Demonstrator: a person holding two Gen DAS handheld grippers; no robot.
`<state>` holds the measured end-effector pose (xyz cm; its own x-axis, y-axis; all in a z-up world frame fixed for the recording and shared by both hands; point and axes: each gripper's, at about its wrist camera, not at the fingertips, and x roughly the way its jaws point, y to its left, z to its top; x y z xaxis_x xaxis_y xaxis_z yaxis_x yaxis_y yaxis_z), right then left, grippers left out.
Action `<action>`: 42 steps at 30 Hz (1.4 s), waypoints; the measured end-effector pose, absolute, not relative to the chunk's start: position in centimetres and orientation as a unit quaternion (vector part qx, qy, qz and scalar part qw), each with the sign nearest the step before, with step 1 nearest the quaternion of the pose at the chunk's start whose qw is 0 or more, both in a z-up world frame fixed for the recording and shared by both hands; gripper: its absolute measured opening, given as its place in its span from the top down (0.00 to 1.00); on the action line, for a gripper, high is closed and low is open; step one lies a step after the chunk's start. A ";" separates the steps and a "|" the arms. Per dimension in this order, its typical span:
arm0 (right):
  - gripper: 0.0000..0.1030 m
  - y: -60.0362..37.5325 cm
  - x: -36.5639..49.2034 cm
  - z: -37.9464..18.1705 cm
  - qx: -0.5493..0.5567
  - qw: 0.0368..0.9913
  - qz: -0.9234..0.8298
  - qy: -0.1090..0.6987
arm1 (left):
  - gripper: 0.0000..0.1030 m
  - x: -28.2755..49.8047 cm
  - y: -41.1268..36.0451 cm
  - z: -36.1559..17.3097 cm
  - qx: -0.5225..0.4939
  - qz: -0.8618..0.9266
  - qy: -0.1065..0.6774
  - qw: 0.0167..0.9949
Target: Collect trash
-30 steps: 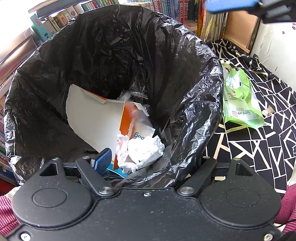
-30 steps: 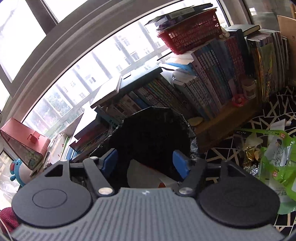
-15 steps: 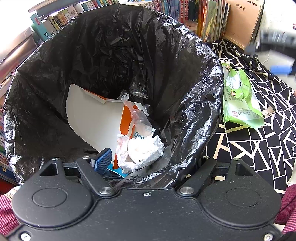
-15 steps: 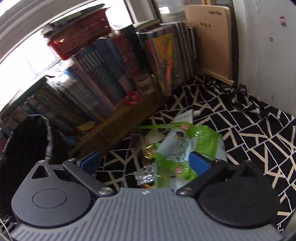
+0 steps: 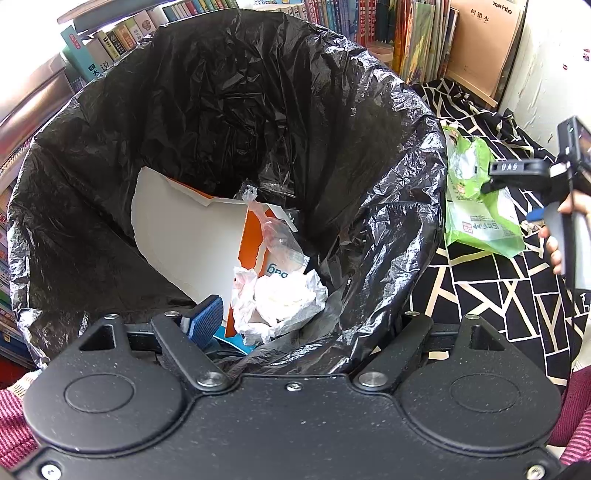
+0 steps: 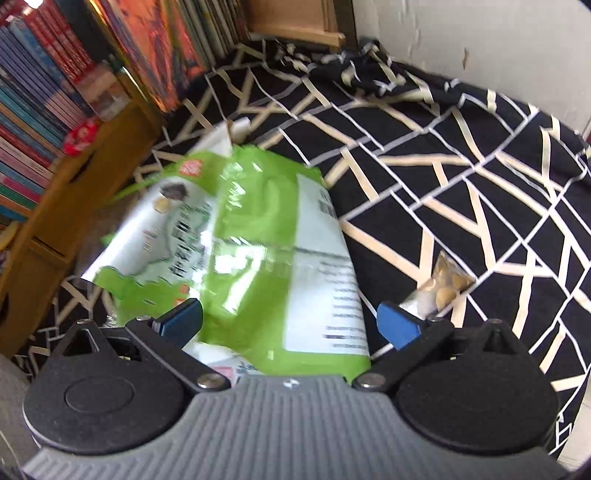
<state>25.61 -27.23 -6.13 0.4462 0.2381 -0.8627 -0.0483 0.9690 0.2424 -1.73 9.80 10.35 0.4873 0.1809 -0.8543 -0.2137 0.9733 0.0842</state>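
Paper scraps (image 5: 284,299) already bagged; green wrapper (image 6: 258,251) at 12 o'clock between spread right gripper (image 6: 290,325) fingers, unpicked; left gripper (image 5: 306,325) pinches bag rim (image 5: 369,332)

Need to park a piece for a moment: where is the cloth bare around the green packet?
Bare patterned cloth lies right of the green packet, out to the white wall, and beyond it toward the wooden board. A small snack pack sits near the right gripper. Left is crowded: wooden shelf, and the black trash bag.
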 end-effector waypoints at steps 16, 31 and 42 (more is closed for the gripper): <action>0.55 -23.2 24.0 -6.4 0.062 0.820 0.152 0.548 | 0.22 -1.7 9.8 10.5 -0.018 0.114 0.493 0.862; 0.93 -24.9 22.6 2.4 0.141 0.887 0.162 0.409 | 0.22 -1.7 9.7 10.5 -0.016 0.114 0.493 0.863; 0.94 -26.2 18.8 10.1 0.182 0.907 0.230 0.301 | 0.22 -1.8 9.7 10.5 -0.016 0.115 0.493 0.862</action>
<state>18.80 -26.22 10.09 0.7125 0.5277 -0.4625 -0.3079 0.8274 0.4696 -1.76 9.69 10.47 0.4881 0.1817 -0.8536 -0.2137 0.9732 0.0850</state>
